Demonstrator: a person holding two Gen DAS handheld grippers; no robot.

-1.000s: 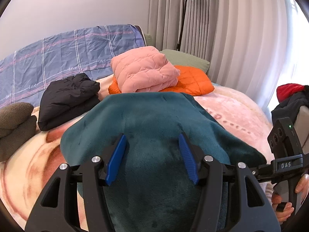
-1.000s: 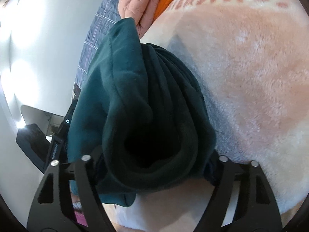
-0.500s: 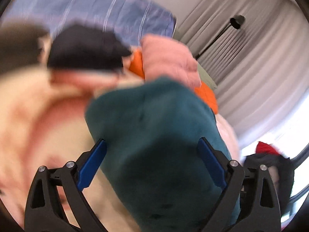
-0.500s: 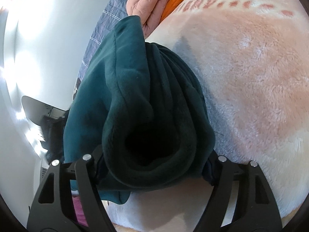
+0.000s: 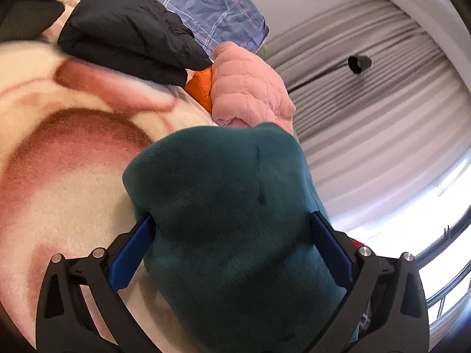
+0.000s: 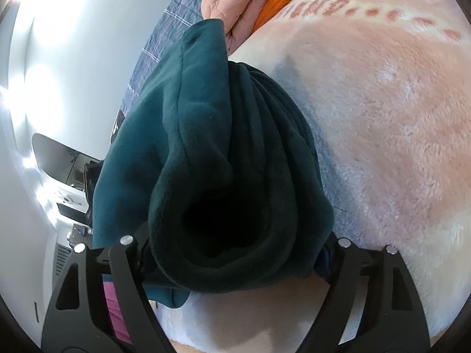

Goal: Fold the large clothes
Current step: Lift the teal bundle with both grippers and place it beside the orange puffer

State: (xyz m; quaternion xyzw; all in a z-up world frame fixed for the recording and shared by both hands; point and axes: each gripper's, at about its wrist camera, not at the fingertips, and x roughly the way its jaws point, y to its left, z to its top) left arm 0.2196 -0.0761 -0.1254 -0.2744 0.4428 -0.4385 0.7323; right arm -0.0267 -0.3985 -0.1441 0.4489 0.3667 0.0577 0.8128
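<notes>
Now the folded teal fleece (image 5: pixel 235 220) is lying on the pink bed blanket (image 5: pixel 59 191), sitting between the wide-spread left tool (image 5: pixel 232 244). Seemingly the right tool (image 6: pixel 235 253), its jaws opening, is gripping the bundle's rolled end.

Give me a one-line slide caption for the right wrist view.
Right gripper opening around a bundled dark teal fleece garment on a fluffy pink blanket.
</notes>
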